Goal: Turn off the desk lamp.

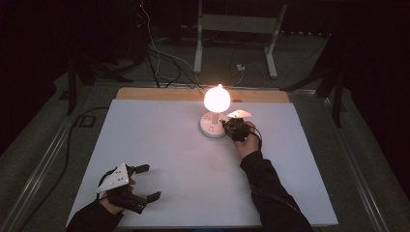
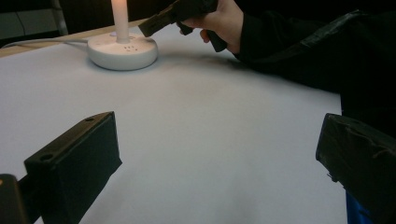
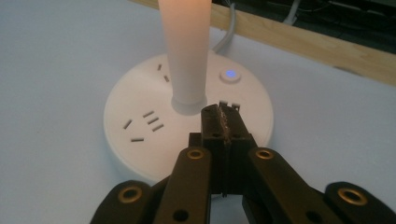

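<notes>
Glowing at the far middle of the white table (image 1: 159, 145), a lit lamp (image 1: 216, 99) stands on a round white base (image 3: 140, 135) with socket slots and a small blue-lit button (image 3: 229, 74) — a grey cable (image 3: 226, 37) runs off the base's far side toward the wooden edge (image 3: 317, 46) of the table. The right gripper (image 3: 222, 112) is over the near part of the base, its jaws pressed together with nothing between them, the tips just short of the lamp's white stem (image 3: 184, 51); whether they touch the base I cannot tell. The left gripper (image 1: 145, 182) rests low at the near left corner of the table, well apart from the lamp — jaws spread wide and empty, bare tabletop between them
</notes>
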A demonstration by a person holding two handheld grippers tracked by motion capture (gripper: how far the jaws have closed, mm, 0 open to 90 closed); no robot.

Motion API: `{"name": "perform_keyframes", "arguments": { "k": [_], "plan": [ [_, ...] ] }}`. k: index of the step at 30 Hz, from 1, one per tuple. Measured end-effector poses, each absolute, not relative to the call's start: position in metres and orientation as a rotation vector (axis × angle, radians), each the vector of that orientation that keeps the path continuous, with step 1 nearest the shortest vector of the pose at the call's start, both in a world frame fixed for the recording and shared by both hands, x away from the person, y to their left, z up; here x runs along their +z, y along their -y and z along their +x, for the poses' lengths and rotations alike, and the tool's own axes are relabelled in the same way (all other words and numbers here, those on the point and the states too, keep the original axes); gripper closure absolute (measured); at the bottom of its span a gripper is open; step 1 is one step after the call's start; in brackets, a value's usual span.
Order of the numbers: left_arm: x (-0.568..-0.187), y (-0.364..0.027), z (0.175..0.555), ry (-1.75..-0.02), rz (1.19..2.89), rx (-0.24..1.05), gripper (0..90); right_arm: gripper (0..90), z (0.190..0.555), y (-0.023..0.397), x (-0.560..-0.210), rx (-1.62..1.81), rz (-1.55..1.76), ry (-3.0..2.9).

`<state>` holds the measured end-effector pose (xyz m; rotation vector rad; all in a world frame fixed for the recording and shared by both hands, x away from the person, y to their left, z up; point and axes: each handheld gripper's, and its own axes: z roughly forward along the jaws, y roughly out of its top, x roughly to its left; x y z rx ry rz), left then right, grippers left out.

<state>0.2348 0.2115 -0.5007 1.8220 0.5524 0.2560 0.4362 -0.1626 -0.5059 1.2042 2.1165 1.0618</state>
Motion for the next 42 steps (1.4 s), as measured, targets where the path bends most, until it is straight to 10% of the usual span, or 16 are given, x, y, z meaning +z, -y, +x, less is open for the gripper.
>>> {"name": "perform_keyframes", "arguments": {
  "k": [42],
  "plan": [
    [-0.501, -0.211, 0.235, -0.550, 1.820, 0.254, 0.3, 90.0, 0.435, 0.160, -0.490, 1.093, 1.156, -2.099]
  ]
}}
